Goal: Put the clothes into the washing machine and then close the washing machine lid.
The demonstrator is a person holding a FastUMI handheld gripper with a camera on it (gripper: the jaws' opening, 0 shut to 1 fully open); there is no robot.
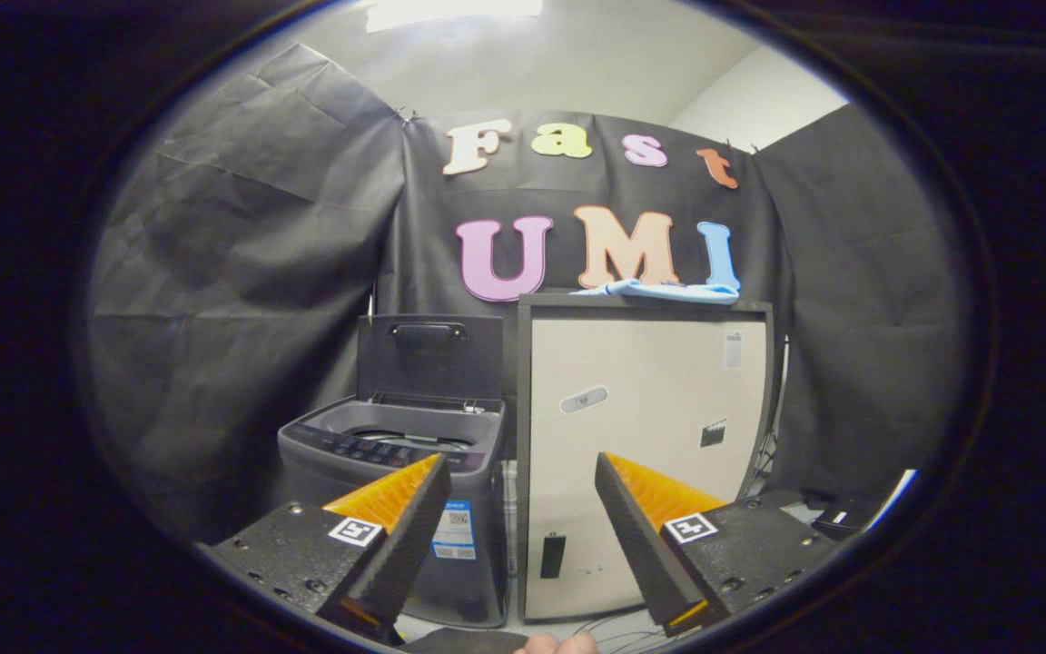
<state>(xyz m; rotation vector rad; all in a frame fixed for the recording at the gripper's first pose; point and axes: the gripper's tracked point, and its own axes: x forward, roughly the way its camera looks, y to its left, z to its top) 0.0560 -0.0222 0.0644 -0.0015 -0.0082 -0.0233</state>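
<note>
A: Tongs status?
B: Tongs [520, 472] spread wide, nothing held

A: Washing machine?
B: Washing machine [396, 509] well beyond the left finger, lid [430, 356] standing upright, open

A: Clothes?
B: Blue cloth [659, 291] lying atop the white cabinet [641, 436], far ahead

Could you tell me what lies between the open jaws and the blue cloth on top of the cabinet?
In the gripper view, only the cabinet's pale front lies between the empty, open gripper and the blue cloth on top.
</note>
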